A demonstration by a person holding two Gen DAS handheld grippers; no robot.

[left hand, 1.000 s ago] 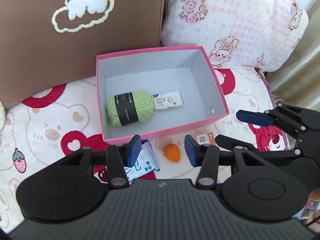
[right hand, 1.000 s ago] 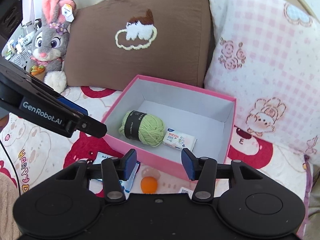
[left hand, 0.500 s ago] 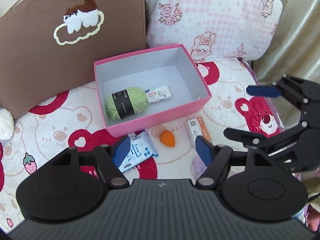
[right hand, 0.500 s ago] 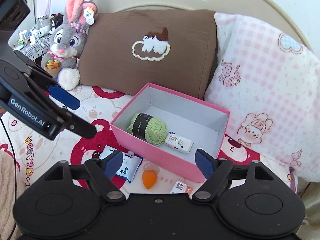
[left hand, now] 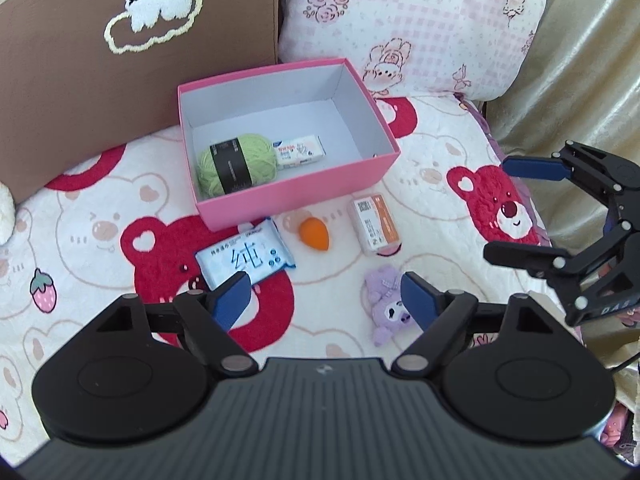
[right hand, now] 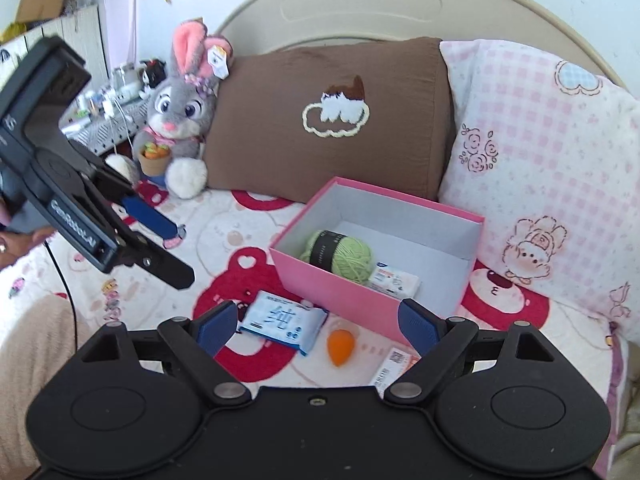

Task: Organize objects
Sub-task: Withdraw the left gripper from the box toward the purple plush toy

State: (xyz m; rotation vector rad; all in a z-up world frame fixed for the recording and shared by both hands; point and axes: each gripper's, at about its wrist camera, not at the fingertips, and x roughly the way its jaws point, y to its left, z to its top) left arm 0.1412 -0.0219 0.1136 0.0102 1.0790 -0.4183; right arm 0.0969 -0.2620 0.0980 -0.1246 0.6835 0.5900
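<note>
The pink box (left hand: pixel 288 200) sits on the bear-print blanket (left hand: pixel 80 240), at about twelve o'clock from the left gripper (left hand: pixel 326 300) and well beyond its fingertips. Inside the box, a ball of green yarn (left hand: pixel 236 164) lies against the near left corner, and a small white packet (left hand: pixel 300 151) touches it at its three o'clock side.

Four things lie loose on the blanket between the box and the left gripper. A blue pack of wipes (left hand: pixel 244 258) is at eleven o'clock from the gripper, its near edge just beside the left blue pad. An orange sponge (left hand: pixel 315 233) lies at twelve o'clock, just in front of the box wall. A white and orange carton (left hand: pixel 373 224) is at one o'clock, and a small purple plush (left hand: pixel 386 300) lies at three o'clock, right beside the right pad.

The left gripper's jaws have just been opening and stand wide, with nothing held between them.

The right gripper (right hand: pixel 316 326) has also just been opening; its jaws stand wide and empty. From it the wipes (right hand: pixel 282 322) are at eleven o'clock, the sponge (right hand: pixel 341 346) at about one o'clock just ahead, and the box (right hand: pixel 332 292) at one o'clock beyond.

Behind the box stand a brown pillow (right hand: pixel 332 120) and a pink checked pillow (right hand: pixel 540 152); a grey rabbit toy (right hand: pixel 180 112) sits at the brown pillow's nine o'clock side.
</note>
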